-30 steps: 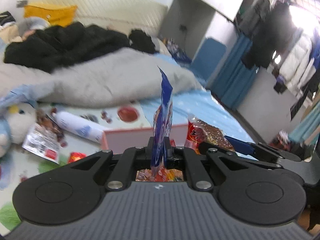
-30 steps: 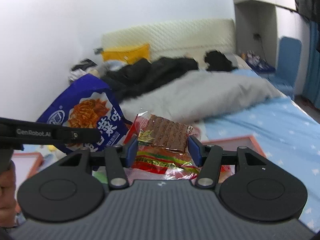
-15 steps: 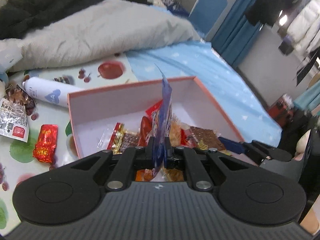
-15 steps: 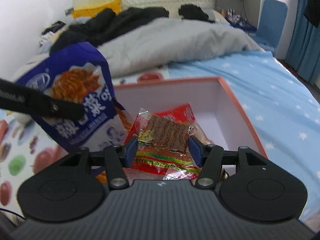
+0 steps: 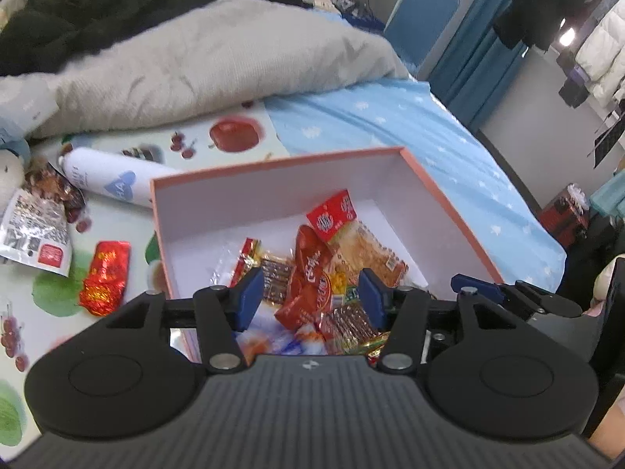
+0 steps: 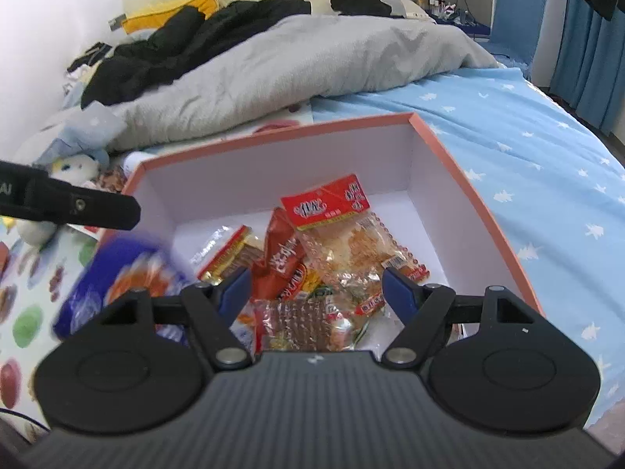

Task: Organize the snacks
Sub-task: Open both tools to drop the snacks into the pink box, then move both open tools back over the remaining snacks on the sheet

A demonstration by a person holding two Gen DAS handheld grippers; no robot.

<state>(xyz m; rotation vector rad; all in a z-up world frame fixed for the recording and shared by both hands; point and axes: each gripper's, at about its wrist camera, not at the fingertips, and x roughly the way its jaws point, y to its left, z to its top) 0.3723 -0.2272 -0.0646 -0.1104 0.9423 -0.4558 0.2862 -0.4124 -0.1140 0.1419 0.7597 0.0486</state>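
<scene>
Both hand-held grippers, left (image 5: 308, 297) and right (image 6: 314, 293), have just been opening over the box (image 6: 480, 203) near the bed's right edge; jaws spread, nothing pinched. Blue packet (image 6: 117, 285) is blurred at the box's left wall (image 5: 160, 226). Risk: it tips outside onto the mat instead of landing with the snacks (image 6: 336, 234).

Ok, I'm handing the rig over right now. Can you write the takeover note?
Left gripper: jaws just opened, nothing between them; its blue packet is dropping at the box's left wall.
Right gripper: jaws just opened, wafer packet released into the box.
Done: several snacks boxed.
Left: red packet, clear nut bag on the mat; white bottle lies beside the box.
</scene>
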